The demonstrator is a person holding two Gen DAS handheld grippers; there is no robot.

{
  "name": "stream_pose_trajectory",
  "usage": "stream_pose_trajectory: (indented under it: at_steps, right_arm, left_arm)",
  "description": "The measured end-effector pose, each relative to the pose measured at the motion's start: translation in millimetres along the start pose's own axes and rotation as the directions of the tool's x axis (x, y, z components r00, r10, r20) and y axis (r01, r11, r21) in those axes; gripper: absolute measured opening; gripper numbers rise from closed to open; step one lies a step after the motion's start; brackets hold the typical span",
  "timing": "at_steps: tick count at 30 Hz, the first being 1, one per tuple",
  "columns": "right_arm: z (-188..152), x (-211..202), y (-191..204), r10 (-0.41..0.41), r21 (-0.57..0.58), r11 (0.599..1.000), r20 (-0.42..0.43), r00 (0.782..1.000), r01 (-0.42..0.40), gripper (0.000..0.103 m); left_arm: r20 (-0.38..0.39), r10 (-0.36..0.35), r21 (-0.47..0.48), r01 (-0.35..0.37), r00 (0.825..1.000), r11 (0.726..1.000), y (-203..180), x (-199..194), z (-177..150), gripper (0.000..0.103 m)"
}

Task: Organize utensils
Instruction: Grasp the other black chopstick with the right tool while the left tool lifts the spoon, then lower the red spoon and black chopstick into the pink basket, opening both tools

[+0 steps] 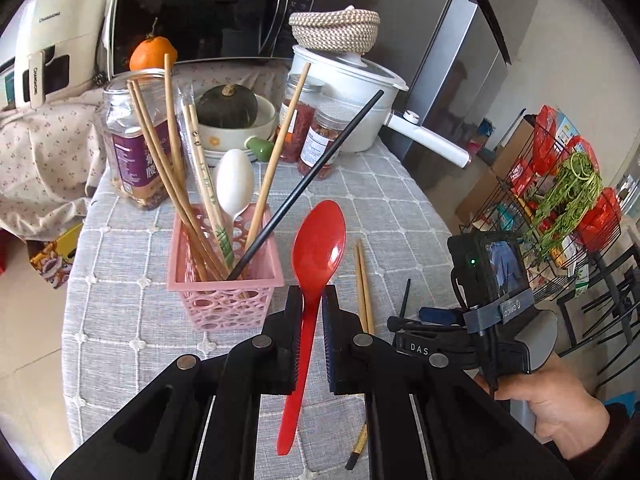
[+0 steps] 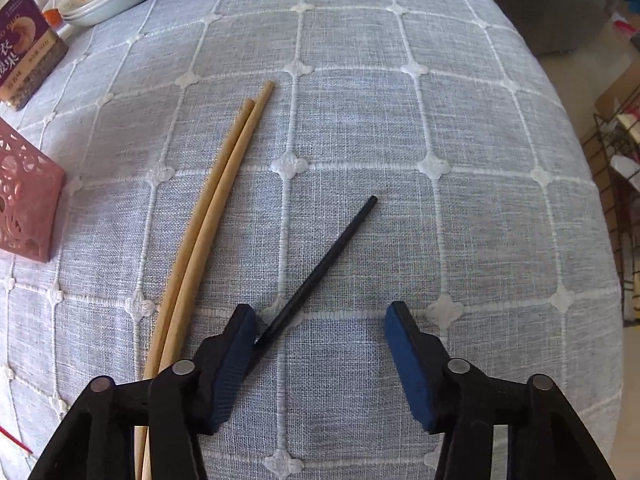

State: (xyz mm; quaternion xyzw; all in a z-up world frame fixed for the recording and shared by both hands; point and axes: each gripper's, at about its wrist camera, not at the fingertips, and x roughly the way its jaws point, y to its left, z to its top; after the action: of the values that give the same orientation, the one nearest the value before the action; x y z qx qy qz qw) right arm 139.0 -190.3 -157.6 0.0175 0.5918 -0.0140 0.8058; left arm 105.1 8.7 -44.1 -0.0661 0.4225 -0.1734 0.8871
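Utensils are partly sorted: the pink basket (image 1: 224, 276), left of centre in the left wrist view, already holds several wooden chopsticks, a white spoon (image 1: 235, 184) and one black chopstick (image 1: 308, 184). The left gripper (image 1: 311, 340) has its fingers closed narrow on the handle of the red spoon (image 1: 318, 248). The bowl of the spoon points up and sits just right of the basket, and the handle end hangs down below the fingers. It looks lifted off the grey tablecloth (image 1: 400, 208), but I cannot tell how high.

In the right wrist view the right gripper (image 2: 320, 360) is low over the cloth with its fingers wide apart. A second black chopstick (image 2: 320, 268) lies on the cloth at the centre of the frame; its near end goes under the left pad or touches it, I cannot tell which. Two wooden chopsticks (image 2: 216, 208) lie side by side to the left of it, running from the upper middle to the lower left.

I judge the step in hand is to put the red spoon in the basket. Next move: carry it over the opening, handle down, and release. The leaning chopsticks crowd the opening, so the spoon may catch on them. The right gripper should centre on the black chopstick before closing.
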Motion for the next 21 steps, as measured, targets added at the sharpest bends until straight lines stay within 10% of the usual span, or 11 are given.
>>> stream_pose_trajectory:
  at_steps: [7, 21]
  right_arm:
    - [-1, -2, 10, 0.031, -0.030, 0.999, -0.002, 1.000, -0.031, 0.022]
    - [5, -16, -29, 0.251, 0.145, 0.957, 0.026, 0.968, -0.252, 0.005]
  left_arm:
    - [0.026, -0.005, -0.033, 0.006, 1.000, 0.999, 8, -9, 3, 0.010]
    - [0.115, -0.005, -0.090, 0.016, 0.993, 0.996, 21, -28, 15, 0.010]
